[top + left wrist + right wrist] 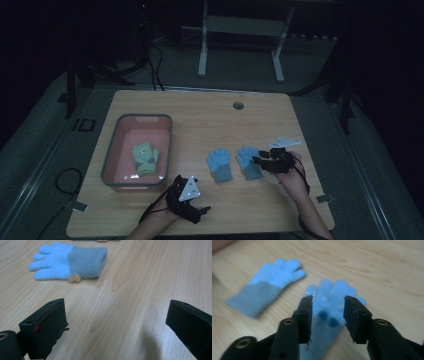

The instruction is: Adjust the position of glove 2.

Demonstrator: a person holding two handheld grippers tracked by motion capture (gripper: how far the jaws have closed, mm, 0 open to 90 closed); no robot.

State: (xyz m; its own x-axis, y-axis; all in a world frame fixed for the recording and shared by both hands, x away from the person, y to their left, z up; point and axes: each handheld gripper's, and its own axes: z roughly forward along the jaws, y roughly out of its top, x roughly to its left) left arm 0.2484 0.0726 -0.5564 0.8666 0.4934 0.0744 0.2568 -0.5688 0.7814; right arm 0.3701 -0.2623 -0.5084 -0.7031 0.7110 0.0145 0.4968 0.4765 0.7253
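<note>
Two blue gloves lie mid-table toward the right edge: left glove (219, 164), right glove (248, 161). High view also catches the pink bin (111, 150) near the left edge. Left gripper (196, 210) rests by the near edge, wide open, empty. Right gripper (328, 301) hovers part-open over the right glove, not gripping.

I see a light wooden table (210, 112) with a round cable hole (238, 105) near its far edge. On it lie 2 blue gloves (219, 164) (248, 161) side by side and, well apart at left, a grey-rimmed bin (111, 155).
</note>
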